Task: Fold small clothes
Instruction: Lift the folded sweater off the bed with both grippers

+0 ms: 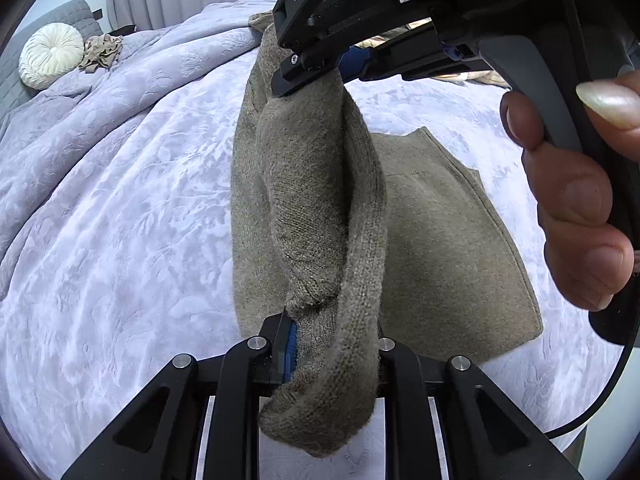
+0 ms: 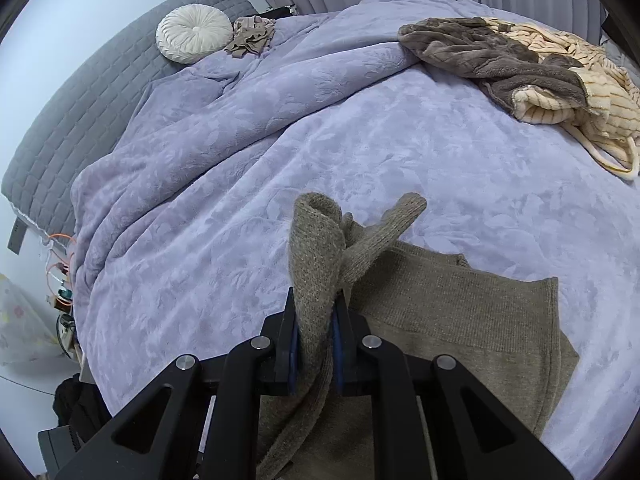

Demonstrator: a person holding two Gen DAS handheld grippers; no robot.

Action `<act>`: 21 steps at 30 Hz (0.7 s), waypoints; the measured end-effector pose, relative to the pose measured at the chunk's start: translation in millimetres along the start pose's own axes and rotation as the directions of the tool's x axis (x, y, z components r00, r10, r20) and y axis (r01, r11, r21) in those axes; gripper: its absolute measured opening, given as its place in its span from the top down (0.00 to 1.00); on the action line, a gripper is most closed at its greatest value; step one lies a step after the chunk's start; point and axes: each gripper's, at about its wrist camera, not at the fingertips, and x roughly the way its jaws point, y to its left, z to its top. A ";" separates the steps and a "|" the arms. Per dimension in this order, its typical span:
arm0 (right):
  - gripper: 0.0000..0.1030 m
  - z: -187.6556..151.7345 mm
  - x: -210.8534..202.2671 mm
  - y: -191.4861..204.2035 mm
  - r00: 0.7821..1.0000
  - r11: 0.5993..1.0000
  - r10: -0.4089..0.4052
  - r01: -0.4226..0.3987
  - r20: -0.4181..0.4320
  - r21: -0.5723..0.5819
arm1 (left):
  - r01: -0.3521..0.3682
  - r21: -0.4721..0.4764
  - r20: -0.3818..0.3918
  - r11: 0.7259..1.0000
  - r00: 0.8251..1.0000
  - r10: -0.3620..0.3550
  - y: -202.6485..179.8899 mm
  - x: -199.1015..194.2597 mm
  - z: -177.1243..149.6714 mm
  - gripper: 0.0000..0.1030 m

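A taupe knit garment point(image 1: 448, 240) lies partly on the lavender bedspread point(image 1: 120, 220). My left gripper point(image 1: 332, 344) is shut on one edge of it, at the bottom of the left wrist view. My right gripper point(image 1: 320, 68), held by a hand point(image 1: 580, 208), is shut on the same raised edge further along, so a rolled strip of knit hangs between the two. In the right wrist view my right gripper point(image 2: 314, 344) pinches a fold of the garment point(image 2: 460, 320), with the rest spread flat below and to the right.
A round cream cushion point(image 2: 194, 38) and a small beige cloth point(image 2: 250, 34) lie at the head of the bed by the grey headboard point(image 2: 100, 96). A brown fleece garment point(image 2: 488, 60) and a cream striped one point(image 2: 584, 96) are heaped at the far right.
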 end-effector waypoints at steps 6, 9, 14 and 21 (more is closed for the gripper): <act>0.86 2.5 -4.9 -15.2 0.999 0.999 -0.007 0.006 -0.040 -0.037 | -0.018 0.017 -0.024 1.000 1.000 0.018 -16.7 10.0 6.2 0.80; 0.86 3.1 -7.4 -23.5 0.998 0.999 -0.009 0.006 -0.057 -0.047 | -0.026 0.034 -0.030 0.999 0.999 0.027 -26.8 14.3 9.5 0.80; 0.86 0.8 -15.5 -35.6 0.998 0.998 -0.025 0.021 -0.066 -0.065 | -0.023 0.056 -0.040 0.998 0.999 0.025 -39.9 19.5 14.8 0.80; 0.86 -6.4 -25.8 -57.5 0.998 0.998 -0.022 0.019 -0.061 -0.051 | -0.044 0.084 -0.054 0.996 0.997 0.048 -53.7 26.5 19.5 0.80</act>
